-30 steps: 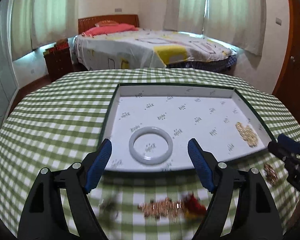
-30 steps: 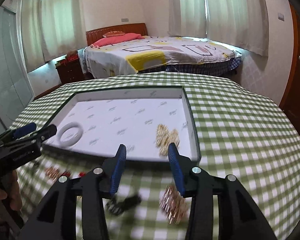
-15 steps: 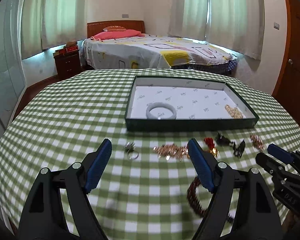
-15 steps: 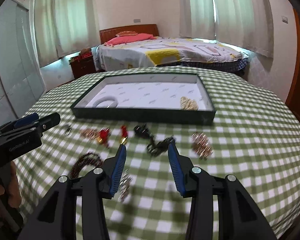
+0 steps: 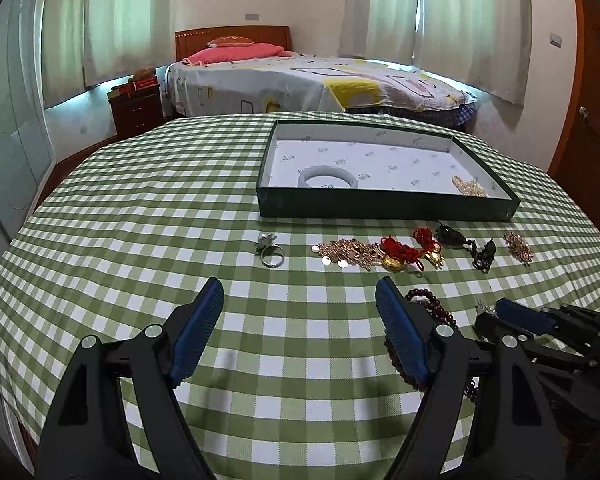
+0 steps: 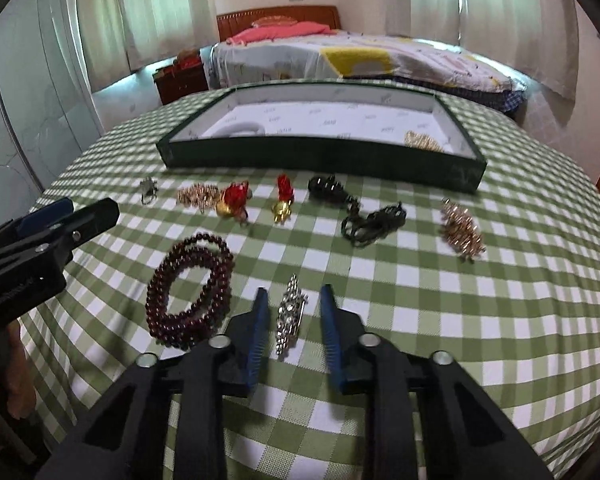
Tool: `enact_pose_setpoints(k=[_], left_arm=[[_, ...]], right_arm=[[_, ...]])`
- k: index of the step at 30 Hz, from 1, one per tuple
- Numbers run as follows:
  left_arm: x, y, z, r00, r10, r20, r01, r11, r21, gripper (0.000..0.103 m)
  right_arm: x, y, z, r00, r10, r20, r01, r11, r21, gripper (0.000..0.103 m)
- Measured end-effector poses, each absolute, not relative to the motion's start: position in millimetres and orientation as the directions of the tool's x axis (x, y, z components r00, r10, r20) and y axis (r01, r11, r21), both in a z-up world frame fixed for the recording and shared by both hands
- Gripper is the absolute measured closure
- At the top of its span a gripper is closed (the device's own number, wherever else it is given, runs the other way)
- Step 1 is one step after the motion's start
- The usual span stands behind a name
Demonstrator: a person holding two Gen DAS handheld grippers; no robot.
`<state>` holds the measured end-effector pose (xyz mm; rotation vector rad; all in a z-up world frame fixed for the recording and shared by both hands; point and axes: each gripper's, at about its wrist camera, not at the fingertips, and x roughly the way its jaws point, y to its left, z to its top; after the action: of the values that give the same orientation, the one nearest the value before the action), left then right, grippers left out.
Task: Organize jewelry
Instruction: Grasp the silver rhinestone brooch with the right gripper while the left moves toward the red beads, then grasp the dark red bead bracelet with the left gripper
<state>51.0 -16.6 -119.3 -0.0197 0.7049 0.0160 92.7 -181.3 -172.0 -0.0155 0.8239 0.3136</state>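
the green tray (image 5: 384,202) holds a white bangle (image 5: 327,177) and a gold chain (image 5: 469,186). the right gripper (image 6: 292,300), jaws just closing, has a sparkly silver brooch (image 6: 290,314) between them, not squeezed. the left gripper (image 5: 300,296) is wide open, holding nothing.

A tray (image 5: 384,204) holding a bangle (image 5: 327,176) lies behind a row of jewelry (image 5: 396,250) on the table (image 5: 140,220).

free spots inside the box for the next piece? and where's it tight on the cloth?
Box: bare middle between the white bangle and gold chain. Cloth: open left of the silver ring. Crowded along the box front, and near the bead bracelet and crystal brooch.
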Motion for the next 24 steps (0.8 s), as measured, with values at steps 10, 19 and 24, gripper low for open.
enact_pose_setpoints(k=[10,19,24], left_arm=[[51,-36,-123,0.752,-0.038,-0.658,0.027,0.999,-0.027,0.026],[52,-64,-134,0.728,-0.076,-0.682,0.074,0.997,-0.032,0.026],[57,-73,-142,0.704,-0.088,-0.705,0.068,0.996,-0.057,0.026]], right_arm=[[88,-186,-166,0.643,0.276,-0.715,-0.289,0.951,0.107,0.091],[86,-212,-160,0.676,0.245,-0.695,-0.245,0.964,0.102,0.091],[86,-228,-161,0.688,0.232,-0.688,-0.214,0.97,0.113,0.091]])
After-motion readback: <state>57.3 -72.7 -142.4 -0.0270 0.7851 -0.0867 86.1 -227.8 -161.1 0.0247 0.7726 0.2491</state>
